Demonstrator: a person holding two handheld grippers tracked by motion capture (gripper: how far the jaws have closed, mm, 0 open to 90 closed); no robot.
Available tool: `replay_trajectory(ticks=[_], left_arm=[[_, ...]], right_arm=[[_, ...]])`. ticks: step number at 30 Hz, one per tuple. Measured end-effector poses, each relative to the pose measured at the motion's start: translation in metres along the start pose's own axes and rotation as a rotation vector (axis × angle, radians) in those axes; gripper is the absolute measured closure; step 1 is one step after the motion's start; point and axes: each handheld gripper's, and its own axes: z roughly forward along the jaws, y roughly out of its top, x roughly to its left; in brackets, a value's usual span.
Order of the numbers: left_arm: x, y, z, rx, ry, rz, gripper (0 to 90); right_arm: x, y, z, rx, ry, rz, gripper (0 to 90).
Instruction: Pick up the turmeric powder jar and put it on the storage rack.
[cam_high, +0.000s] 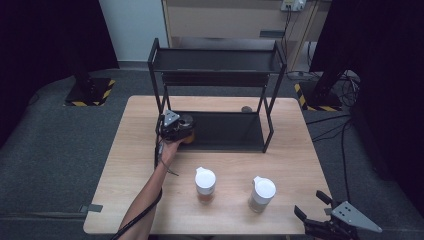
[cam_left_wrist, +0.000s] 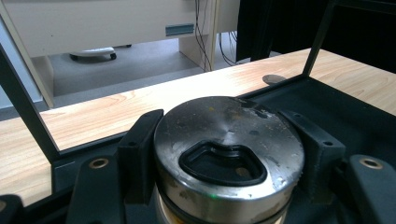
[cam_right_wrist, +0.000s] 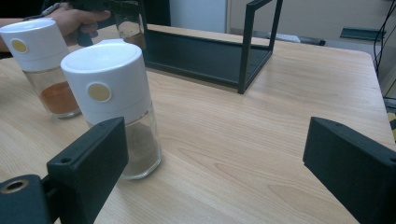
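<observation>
The left gripper (cam_high: 181, 131), left of centre in the high view, clamps a metal-lidded jar (cam_left_wrist: 229, 151) upright at the lower shelf's (cam_high: 225, 131) front-left corner, open tray stretching right, a post close left. Lower right, the right gripper (cam_high: 314, 206) waits spread wide, the brown-spice jar (cam_right_wrist: 114, 107) just inside its left jaw, the orange-spice jar (cam_right_wrist: 44, 63) beyond.

- High view: above the near edge, looking forward and down over the wooden table (cam_high: 130, 150) and black rack (cam_high: 215, 75).
- Left gripper view: close, low, facing across the rack's bottom shelf (cam_left_wrist: 345, 112).
- Right gripper view: low over the table, facing the rack; all share it.
</observation>
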Motion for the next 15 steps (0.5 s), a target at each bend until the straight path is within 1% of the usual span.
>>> replay_trajectory(ticks=[1,6,8,10,11,12,13,14,15], left_arm=[[-0.0015,-0.0001,0.0004,0.000,0.001,0.006,34.1],[-0.0018,0.0004,0.0005,0.003,0.002,0.005,33.9],[-0.0018,0.0022,0.0005,0.011,0.004,0.010,33.7],[-0.0017,0.0030,0.0006,0.013,0.004,0.009,32.9],[-0.0020,0.0024,0.0005,0.006,0.004,0.004,32.9],[-0.0019,0.0029,0.0002,0.004,0.004,0.002,29.8],[-0.0017,0.0033,0.0003,0.002,0.002,-0.002,29.8],[-0.0026,0.0051,0.0005,0.008,0.006,0.002,28.2],[-0.0044,0.0072,0.0004,0.018,0.015,0.015,24.1]], right_arm=[[0.0000,0.0000,0.0001,0.000,0.000,-0.001,6.9],[0.0001,0.0000,-0.0002,-0.001,0.001,-0.001,6.9],[-0.0002,-0.0001,-0.0001,-0.001,0.001,0.000,6.9],[0.0000,-0.0001,-0.0001,-0.001,0.001,-0.001,6.9],[0.0000,-0.0001,-0.0001,-0.001,0.001,-0.001,6.9],[0.0000,-0.0001,-0.0003,-0.001,0.001,-0.001,6.9],[0.0000,-0.0001,-0.0003,-0.001,0.001,-0.001,6.9],[-0.0001,-0.0001,-0.0003,-0.001,0.001,0.000,6.9],[-0.0001,-0.0002,-0.0003,-0.002,0.001,0.000,6.9]])
